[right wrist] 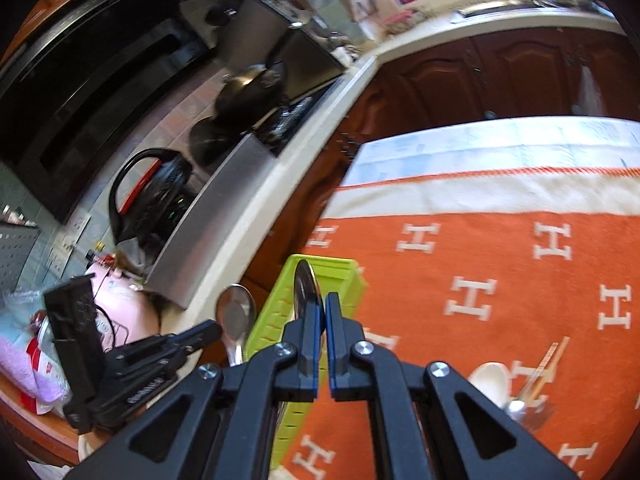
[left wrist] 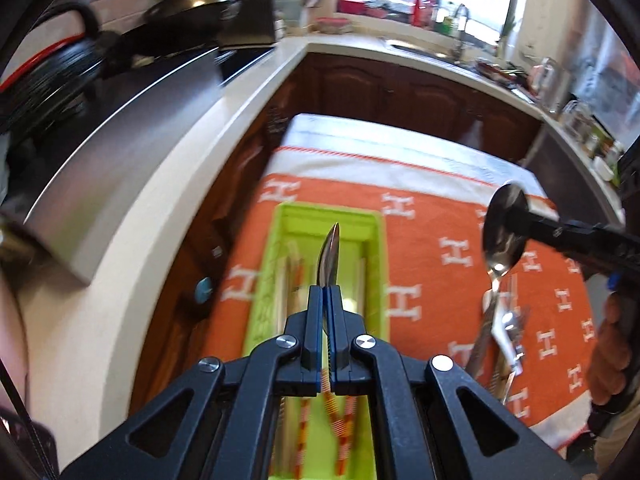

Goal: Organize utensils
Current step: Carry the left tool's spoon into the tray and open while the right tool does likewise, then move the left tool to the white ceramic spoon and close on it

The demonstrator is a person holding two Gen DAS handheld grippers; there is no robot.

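Observation:
My left gripper (left wrist: 326, 293) is shut on a steel spoon (left wrist: 329, 254), seen edge-on, above a lime-green utensil tray (left wrist: 370, 240) on the orange cloth. Patterned red-and-white chopsticks (left wrist: 303, 420) lie in the tray. At the right, my right gripper (left wrist: 518, 216) is shut on a second spoon (left wrist: 496, 236), held in the air. In the right wrist view, the right gripper (right wrist: 324, 300) pinches its spoon (right wrist: 305, 286) by the bowl. The left gripper (right wrist: 210, 330) with its spoon (right wrist: 236, 312) is beside the tray (right wrist: 340, 276). A loose pile of utensils (left wrist: 500, 332) lies on the cloth.
The table carries an orange cloth with white H marks (right wrist: 500, 264). A white countertop (left wrist: 188, 160) runs along the left with a stove and a pan (left wrist: 192, 4). A black kettle (right wrist: 156, 196) stands on it. A white spoon and chopsticks (right wrist: 516, 380) lie at lower right.

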